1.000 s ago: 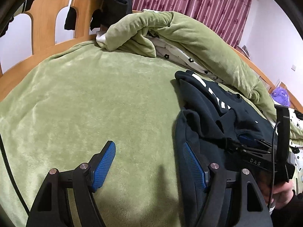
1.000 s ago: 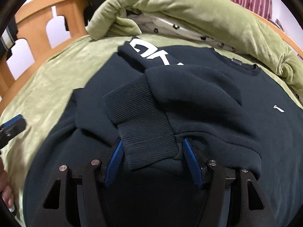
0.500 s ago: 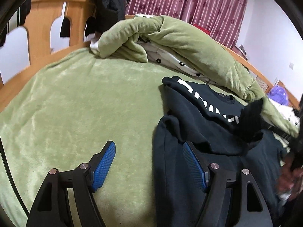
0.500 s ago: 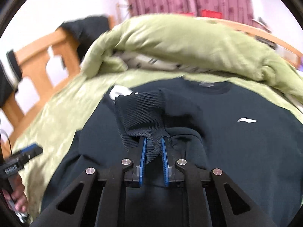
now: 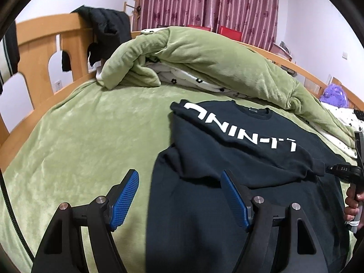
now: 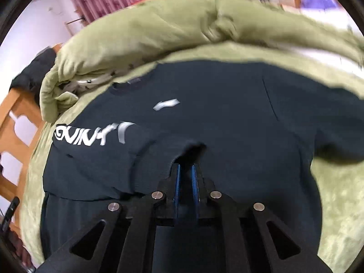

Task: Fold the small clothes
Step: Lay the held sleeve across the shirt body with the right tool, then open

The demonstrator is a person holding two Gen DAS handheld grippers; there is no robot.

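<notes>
Folding sleeve across sweatshirt, spread on bed at frame centre. Right gripper clamped on cuff; left gripper open, empty, over hem edge. Next, likely: lay cuff flat, release.

We see a bed covered with a green plush blanket filling the left and middle of the left wrist view. A rolled green quilt lies across the upper middle, its white flower-print lining showing beneath. A wooden headboard rises at upper left, a black jacket draped over it. Maroon curtains hang along the top, and a purple plush thing sits at right.
</notes>
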